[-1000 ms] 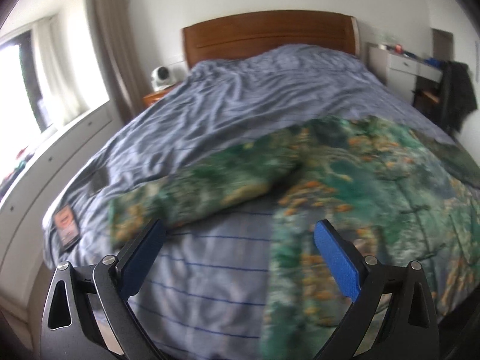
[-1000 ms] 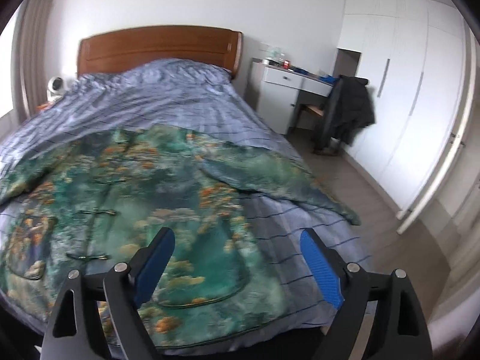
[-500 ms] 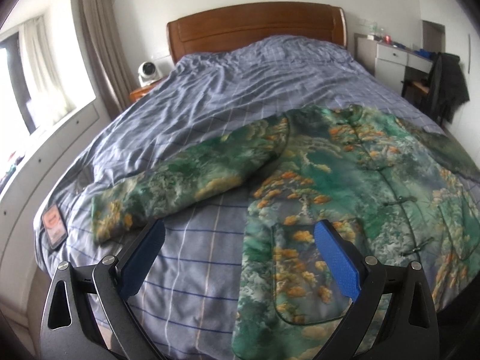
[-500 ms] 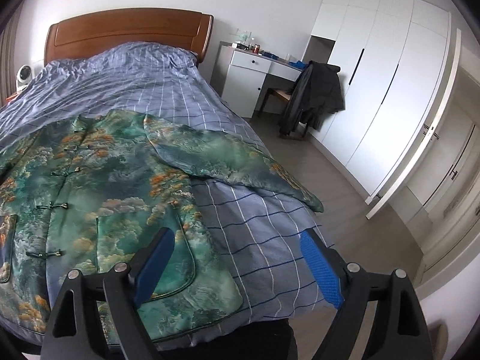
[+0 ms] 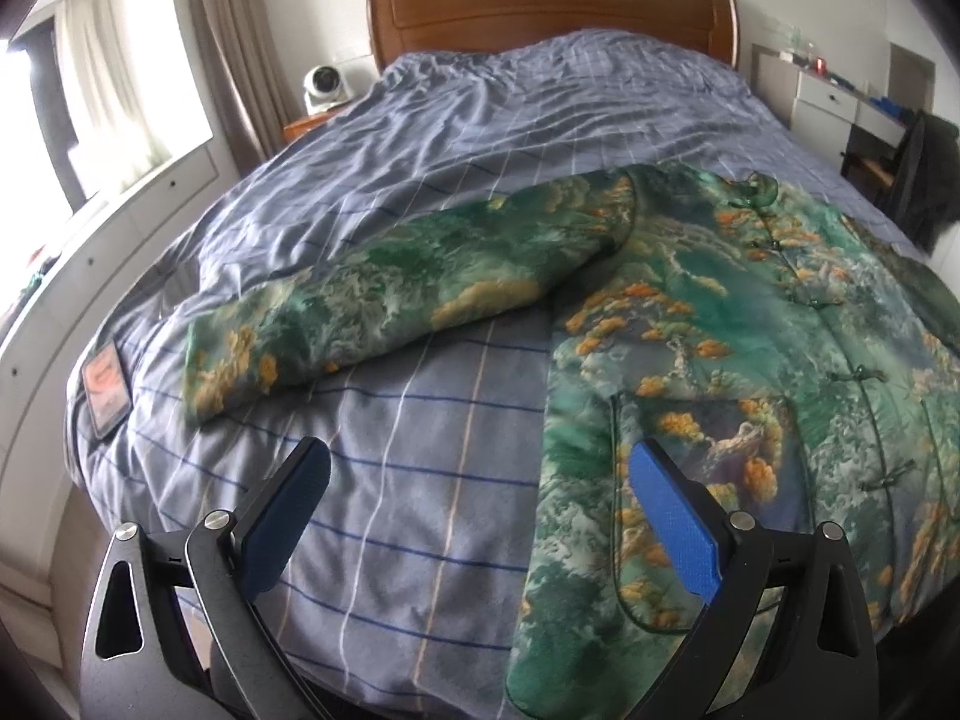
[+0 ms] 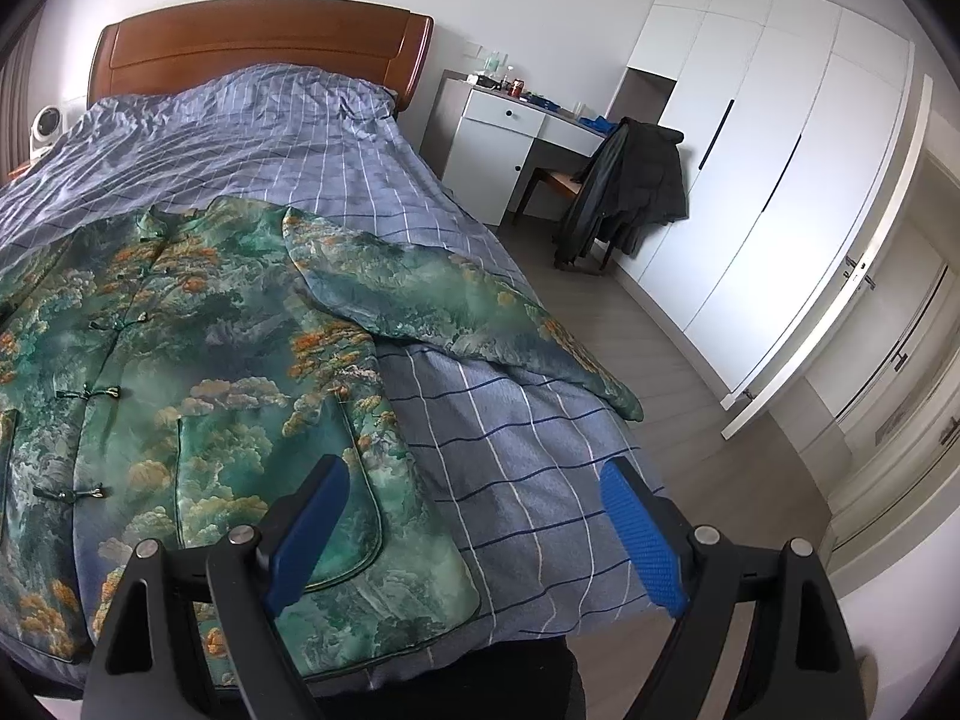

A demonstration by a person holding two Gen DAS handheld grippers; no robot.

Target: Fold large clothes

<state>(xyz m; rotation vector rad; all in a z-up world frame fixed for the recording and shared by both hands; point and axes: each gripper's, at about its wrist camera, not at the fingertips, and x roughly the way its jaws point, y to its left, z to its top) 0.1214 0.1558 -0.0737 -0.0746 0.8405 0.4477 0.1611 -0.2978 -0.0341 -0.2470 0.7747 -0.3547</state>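
Observation:
A large green jacket (image 5: 750, 360) with orange cloud print and knot buttons lies flat, front up, on the bed; it also shows in the right wrist view (image 6: 180, 390). Its left sleeve (image 5: 390, 288) stretches out toward the bed's left edge. Its right sleeve (image 6: 468, 306) stretches toward the bed's right edge. My left gripper (image 5: 477, 480) is open and empty above the bedspread, near the jacket's lower left hem. My right gripper (image 6: 474, 498) is open and empty above the lower right hem corner.
The bed has a blue checked cover (image 5: 480, 138) and a wooden headboard (image 5: 552, 6). A phone (image 5: 105, 387) lies at the bed's left edge. A white desk (image 6: 510, 138), a chair with a dark coat (image 6: 630, 192) and white wardrobes (image 6: 768, 180) stand on the right.
Both grippers have shifted over the foot of the bed: the left view swung left toward the left sleeve, the right view swung right toward the right sleeve. The jacket has not moved.

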